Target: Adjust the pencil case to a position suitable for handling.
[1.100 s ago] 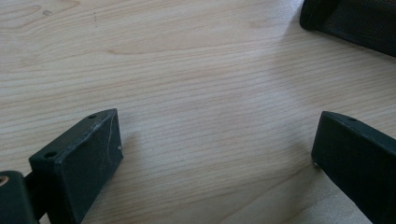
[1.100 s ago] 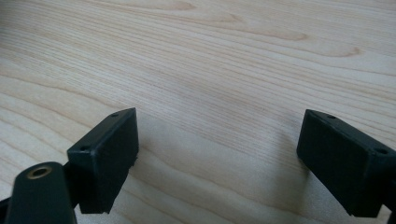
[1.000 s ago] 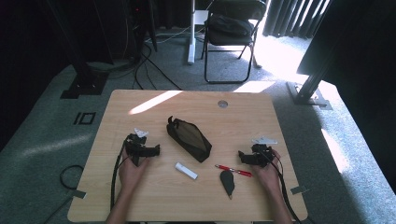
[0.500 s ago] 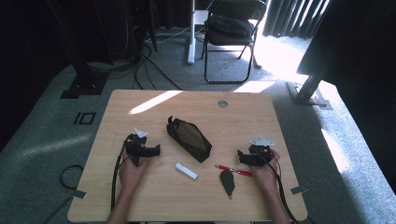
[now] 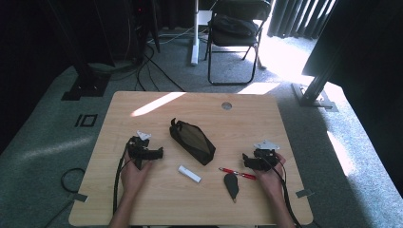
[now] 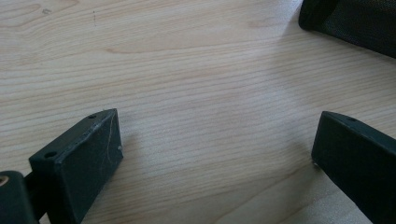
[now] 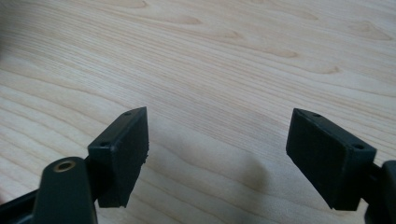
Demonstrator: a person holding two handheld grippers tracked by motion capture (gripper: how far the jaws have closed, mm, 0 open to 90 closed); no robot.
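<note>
A black mesh pouch (image 5: 192, 140) lies slantwise in the middle of the wooden table (image 5: 157, 114). Its corner also shows at the top right of the left gripper view as the pouch (image 6: 355, 21). In front of it lie a small white stick (image 5: 189, 174), a red pen (image 5: 237, 173) and a black teardrop-shaped piece (image 5: 231, 184). My left gripper (image 5: 159, 153) (image 6: 215, 149) rests left of the pouch, open over bare wood. My right gripper (image 5: 245, 160) (image 7: 217, 154) sits just above the pen's right end. Its jaws have just been closing slightly, still open, with nothing between them.
A round grommet hole (image 5: 226, 105) sits near the table's far edge. Behind the table stand a folding chair (image 5: 235, 33) and a white post (image 5: 195, 33), with cables on the grey carpet. A dark stand's foot (image 5: 313, 97) is at the far right.
My right gripper has shifted very slightly to the left. The left gripper and the things on the table have kept their places.
</note>
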